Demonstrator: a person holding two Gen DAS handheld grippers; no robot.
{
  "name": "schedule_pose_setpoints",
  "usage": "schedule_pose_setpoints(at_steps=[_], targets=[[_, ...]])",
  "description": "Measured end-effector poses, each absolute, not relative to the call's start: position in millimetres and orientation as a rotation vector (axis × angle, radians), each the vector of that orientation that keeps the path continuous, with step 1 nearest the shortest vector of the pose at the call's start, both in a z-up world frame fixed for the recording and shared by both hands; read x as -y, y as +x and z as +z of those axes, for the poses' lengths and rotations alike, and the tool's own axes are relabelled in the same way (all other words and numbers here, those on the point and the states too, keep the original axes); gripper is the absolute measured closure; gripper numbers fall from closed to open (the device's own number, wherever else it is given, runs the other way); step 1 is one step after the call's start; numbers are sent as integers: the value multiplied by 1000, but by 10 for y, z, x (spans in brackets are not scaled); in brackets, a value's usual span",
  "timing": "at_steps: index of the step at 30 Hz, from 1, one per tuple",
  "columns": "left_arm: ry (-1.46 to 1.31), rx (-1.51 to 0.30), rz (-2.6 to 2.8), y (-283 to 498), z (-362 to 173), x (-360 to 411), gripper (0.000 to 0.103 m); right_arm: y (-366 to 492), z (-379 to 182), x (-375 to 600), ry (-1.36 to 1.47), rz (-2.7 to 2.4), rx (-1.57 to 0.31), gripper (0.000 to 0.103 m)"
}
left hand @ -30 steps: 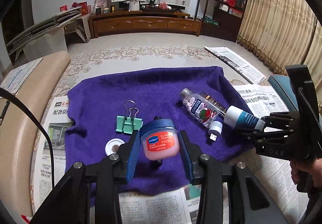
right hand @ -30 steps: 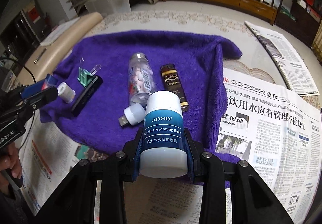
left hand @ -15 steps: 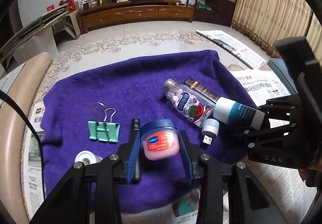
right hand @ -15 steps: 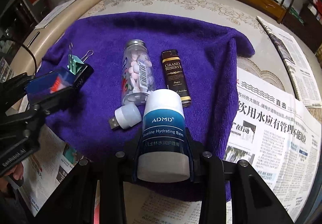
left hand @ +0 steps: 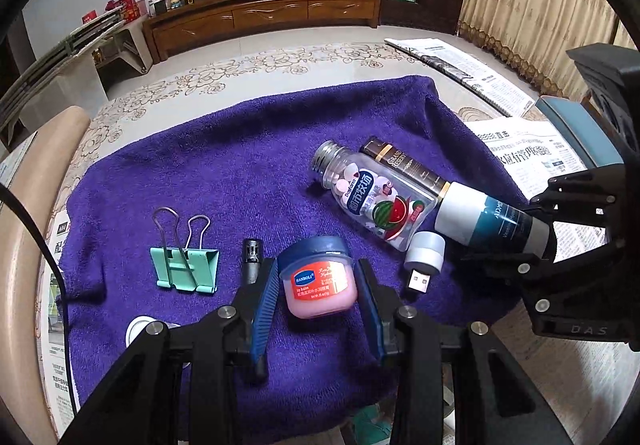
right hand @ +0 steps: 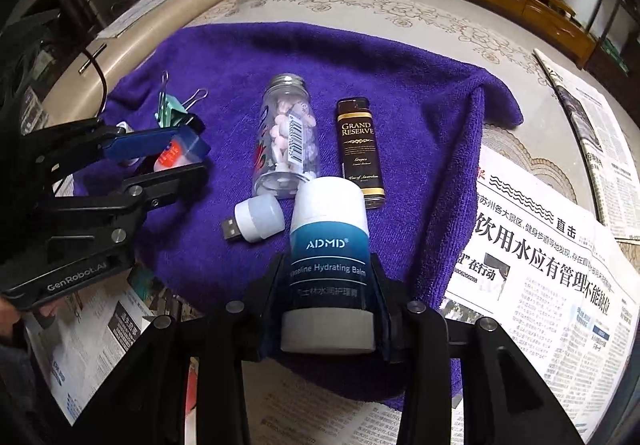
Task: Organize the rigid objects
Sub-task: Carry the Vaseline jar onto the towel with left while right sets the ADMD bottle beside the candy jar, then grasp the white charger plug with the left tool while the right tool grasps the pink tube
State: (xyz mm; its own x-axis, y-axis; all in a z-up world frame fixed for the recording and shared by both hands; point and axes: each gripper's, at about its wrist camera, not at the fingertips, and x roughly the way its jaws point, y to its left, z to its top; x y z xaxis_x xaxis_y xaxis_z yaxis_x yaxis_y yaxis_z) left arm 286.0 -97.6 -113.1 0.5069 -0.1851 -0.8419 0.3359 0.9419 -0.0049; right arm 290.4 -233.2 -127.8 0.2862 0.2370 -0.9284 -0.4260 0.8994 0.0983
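Observation:
A pink lip balm jar [left hand: 320,277] with a blue lid sits between the blue pads of my left gripper [left hand: 318,265], low over the purple towel [left hand: 240,165]; the pads hold its sides. In the right wrist view that left gripper [right hand: 196,159] is at the left with the jar [right hand: 172,157] in it. My right gripper [right hand: 328,265] holds a white and teal balm tube [right hand: 328,229], cap forward. Its jaws are opening, though the pads still touch the tube. The tube [left hand: 492,217] lies beside a pill bottle [left hand: 372,201] and a brown lighter [left hand: 404,165].
A USB light [left hand: 424,257], a green binder clip [left hand: 186,269], a black stick-like item [left hand: 252,261] and a white round cap [left hand: 140,325] lie on the towel. Newspaper [right hand: 540,265] covers the surface to the right. A beige cushion edge [left hand: 36,205] runs along the left.
My left gripper has come lower and closer to the towel with the jar, past the binder clip. The right gripper has rolled slightly, and the tube's cap now sits by the lighter's end.

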Motion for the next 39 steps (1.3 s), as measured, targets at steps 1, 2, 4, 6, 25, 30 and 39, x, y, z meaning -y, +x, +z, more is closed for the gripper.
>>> schedule_pose_setpoints(at_steps=[1, 2, 4, 6, 25, 30, 39], targets=[[169, -995, -320, 2863, -1140, 983, 66, 2899, -1268, 2334, -180, 446, -1204, 64], [169, -999, -323, 2867, -1150, 991, 66, 2911, -1268, 2335, -178, 446, -1205, 64], [178, -1006, -327, 2881, -1176, 1020, 66, 2899, -1240, 2350, -173, 447, -1206, 61], [191, -1016, -330, 2896, -1210, 1052, 66, 2904, -1225, 2369, -172, 442, -1206, 61], [225, -1014, -315, 2922, -1276, 1044, 44, 2626, -936, 2624, -99, 439, -1115, 57], [215, -1014, -329, 2895, -1285, 1054, 35, 2403, -761, 2806, -30, 436, -1033, 49], [194, -956, -323, 2654, -1067, 1051, 8, 1914, -682, 3279, 146, 326, -962, 12]])
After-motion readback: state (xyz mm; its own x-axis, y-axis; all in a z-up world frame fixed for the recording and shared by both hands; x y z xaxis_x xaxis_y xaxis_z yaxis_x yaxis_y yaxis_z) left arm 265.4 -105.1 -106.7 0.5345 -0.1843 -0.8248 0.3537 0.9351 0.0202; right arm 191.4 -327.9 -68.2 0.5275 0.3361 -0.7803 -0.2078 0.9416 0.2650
